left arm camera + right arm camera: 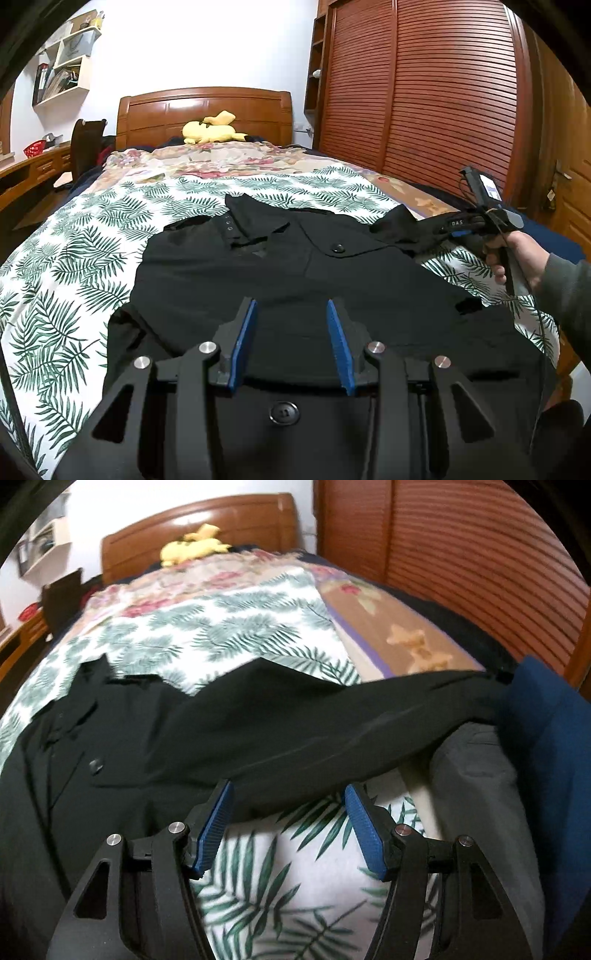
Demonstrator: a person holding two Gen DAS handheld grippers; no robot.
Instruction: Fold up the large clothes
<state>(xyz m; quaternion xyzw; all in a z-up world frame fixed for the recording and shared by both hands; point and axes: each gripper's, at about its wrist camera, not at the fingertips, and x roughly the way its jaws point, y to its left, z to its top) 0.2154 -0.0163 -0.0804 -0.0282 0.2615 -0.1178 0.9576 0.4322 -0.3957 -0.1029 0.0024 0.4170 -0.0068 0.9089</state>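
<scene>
A large black shirt [258, 273] lies spread, front up, on the palm-leaf bedsheet [74, 258], with its collar [251, 218] toward the headboard. My left gripper [291, 302] hovers over the shirt's lower part, open, with nothing between its blue pads. My right gripper [434, 229], held by a hand [517, 251], is at the shirt's right sleeve end. In the right wrist view that sleeve [295, 716] stretches out to the right across the bed edge. The right gripper [289, 786] stands open just short of the sleeve's near edge, gripping nothing.
A yellow plush toy [212, 129] lies by the wooden headboard [203, 107]. A slatted wardrobe [424, 92] runs along the right side of the bed. Blue fabric [546, 720] and grey fabric [480, 775] lie at the bed's right edge. A desk [33, 170] stands left.
</scene>
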